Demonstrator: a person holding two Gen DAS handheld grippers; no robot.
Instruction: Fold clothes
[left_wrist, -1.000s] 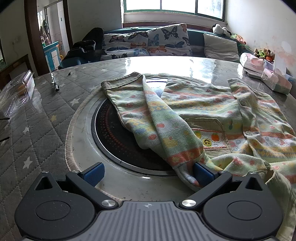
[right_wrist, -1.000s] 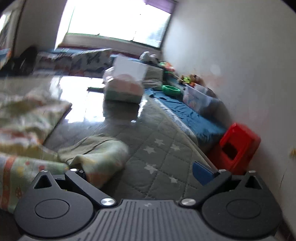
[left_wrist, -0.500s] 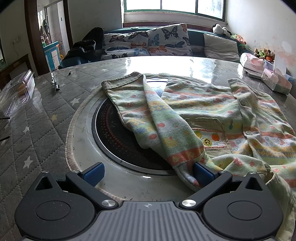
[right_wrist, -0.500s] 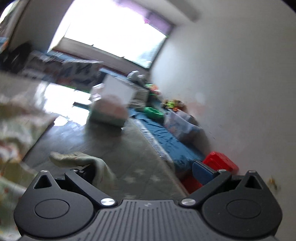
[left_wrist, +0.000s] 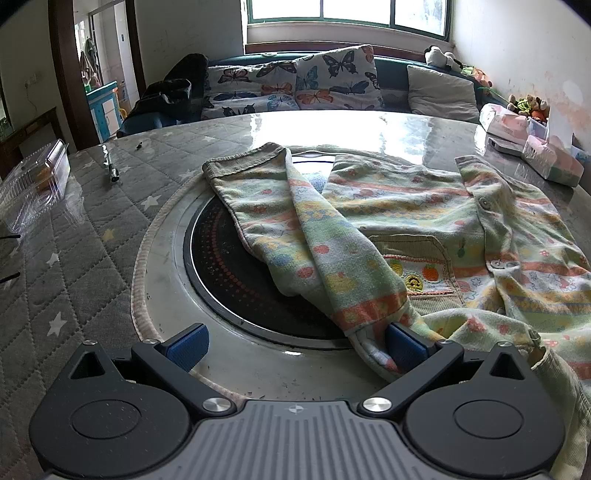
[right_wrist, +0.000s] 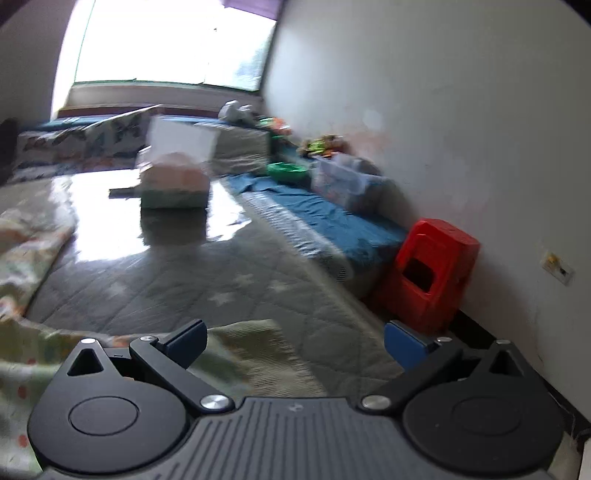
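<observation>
A pastel striped child's jacket (left_wrist: 417, 218) with fruit prints lies spread on the round table, one sleeve (left_wrist: 280, 221) folded across the black centre disc. My left gripper (left_wrist: 295, 345) is open and low at the table's near side; its right pad touches a bunched fold of the jacket. In the right wrist view, blurred, the jacket's edge (right_wrist: 22, 240) lies at the left and a pale green cuff (right_wrist: 255, 343) sits just in front of my right gripper (right_wrist: 295, 341), which is open and holds nothing.
Tissue packs (left_wrist: 550, 162) and a clear plastic box (left_wrist: 33, 184) sit on the quilted table cover (left_wrist: 55, 258). A small metal tool (left_wrist: 112, 170) lies at the far left. A red stool (right_wrist: 428, 273) stands by the wall, and a sofa with butterfly cushions (left_wrist: 295, 85) is behind the table.
The left gripper and the jacket have stayed still. The right gripper has swung up and come back down, and the green cuff now lies between its fingers, close to the body.
</observation>
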